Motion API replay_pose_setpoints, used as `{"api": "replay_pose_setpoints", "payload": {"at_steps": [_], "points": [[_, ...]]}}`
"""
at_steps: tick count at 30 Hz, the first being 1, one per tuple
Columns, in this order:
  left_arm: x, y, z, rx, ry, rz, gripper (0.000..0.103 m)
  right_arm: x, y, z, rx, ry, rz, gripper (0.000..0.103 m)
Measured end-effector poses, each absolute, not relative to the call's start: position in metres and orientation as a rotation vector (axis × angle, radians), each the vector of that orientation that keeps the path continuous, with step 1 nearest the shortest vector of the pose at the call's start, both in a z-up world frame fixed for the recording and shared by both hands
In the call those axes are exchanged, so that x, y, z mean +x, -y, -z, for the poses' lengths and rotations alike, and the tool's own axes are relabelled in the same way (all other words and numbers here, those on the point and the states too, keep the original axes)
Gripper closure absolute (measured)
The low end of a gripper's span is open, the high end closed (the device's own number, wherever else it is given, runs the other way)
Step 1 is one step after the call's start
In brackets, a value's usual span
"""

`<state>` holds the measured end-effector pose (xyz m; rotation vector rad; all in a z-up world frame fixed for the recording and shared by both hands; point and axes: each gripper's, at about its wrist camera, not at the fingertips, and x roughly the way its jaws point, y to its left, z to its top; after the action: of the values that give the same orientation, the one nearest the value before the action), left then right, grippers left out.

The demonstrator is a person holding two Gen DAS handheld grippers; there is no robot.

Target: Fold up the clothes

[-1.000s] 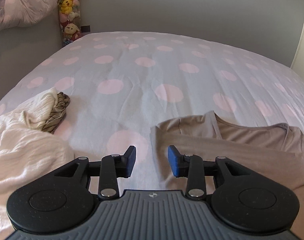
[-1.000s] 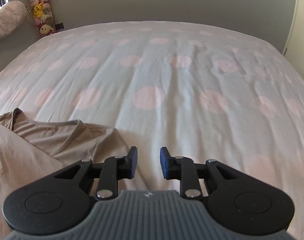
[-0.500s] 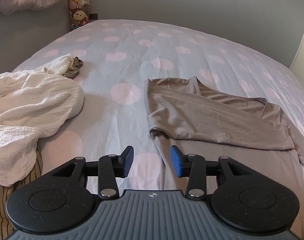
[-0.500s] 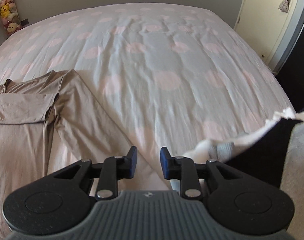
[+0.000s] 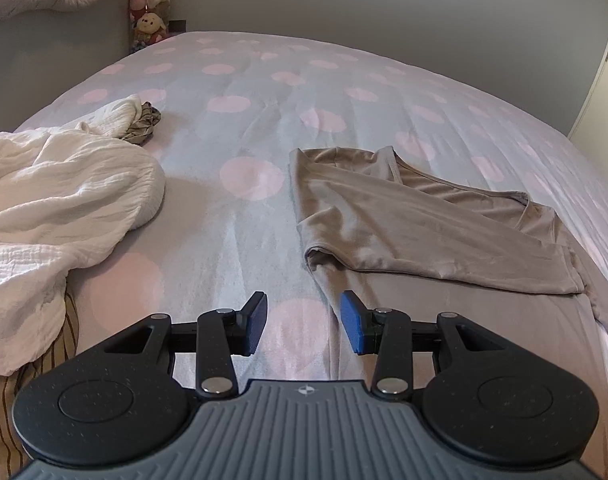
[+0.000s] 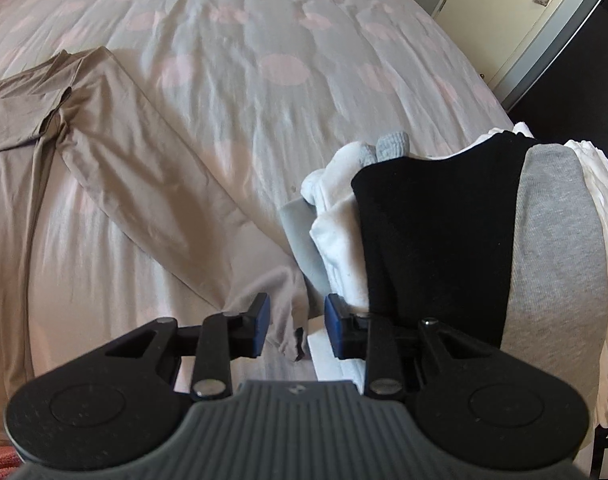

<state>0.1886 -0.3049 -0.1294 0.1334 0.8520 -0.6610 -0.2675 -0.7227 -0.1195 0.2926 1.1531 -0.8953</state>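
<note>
The tan shirt [image 5: 424, 232] lay flat on the dotted bedspread [image 5: 263, 92], right of centre in the left wrist view, with one sleeve already folded across its chest. In the right wrist view the other sleeve [image 6: 151, 184] ran unfolded from the upper left down toward the bottom centre.

The left gripper [image 5: 304, 322] hovered at the bottom centre over the shirt's near-left edge, its jaws having just been opening and now partly apart, with nothing between them. The right gripper [image 6: 295, 326] sat over the sleeve's cuff end, its jaws also just opening; the cuff showed in the gap, but the pads did not press it.

A stack of folded clothes [image 6: 444, 240] at the right suggested earlier pieces were done. A crumpled white garment [image 5: 55, 200] at the left looked unfolded. By my judgement, this shirt was barely started: the second sleeve and body folds remained.
</note>
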Motion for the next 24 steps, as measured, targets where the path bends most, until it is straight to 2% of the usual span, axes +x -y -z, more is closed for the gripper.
{"api": "replay_pose_setpoints", "payload": {"at_steps": [2,3,4,5,10,17,24], "points": [[0.192,0.301,0.128,0.107,-0.857,0.657,0.065,-0.265,0.721,0.124,0.265,-1.166,0.904,0.074],[0.194,0.299,0.127,0.094,-0.860,0.656,0.065,-0.265,0.720,0.126,0.256,-1.172,0.908,0.083],[0.196,0.297,0.127,0.081,-0.863,0.654,0.065,-0.264,0.721,0.128,0.257,-1.181,0.912,0.097],[0.198,0.295,0.126,0.068,-0.865,0.652,0.065,-0.265,0.721,0.129,0.256,-1.182,0.919,0.100],[0.202,0.291,0.125,0.042,-0.871,0.652,0.065,-0.257,0.723,0.094,0.275,-1.115,0.944,0.100],[0.209,0.281,0.124,-0.013,-0.878,0.658,0.064,-0.200,0.738,-0.022,0.306,-0.961,0.946,0.100],[0.226,0.273,0.131,-0.018,-0.900,0.628,0.064,-0.101,0.714,-0.116,0.222,-0.873,0.878,0.100]]}}
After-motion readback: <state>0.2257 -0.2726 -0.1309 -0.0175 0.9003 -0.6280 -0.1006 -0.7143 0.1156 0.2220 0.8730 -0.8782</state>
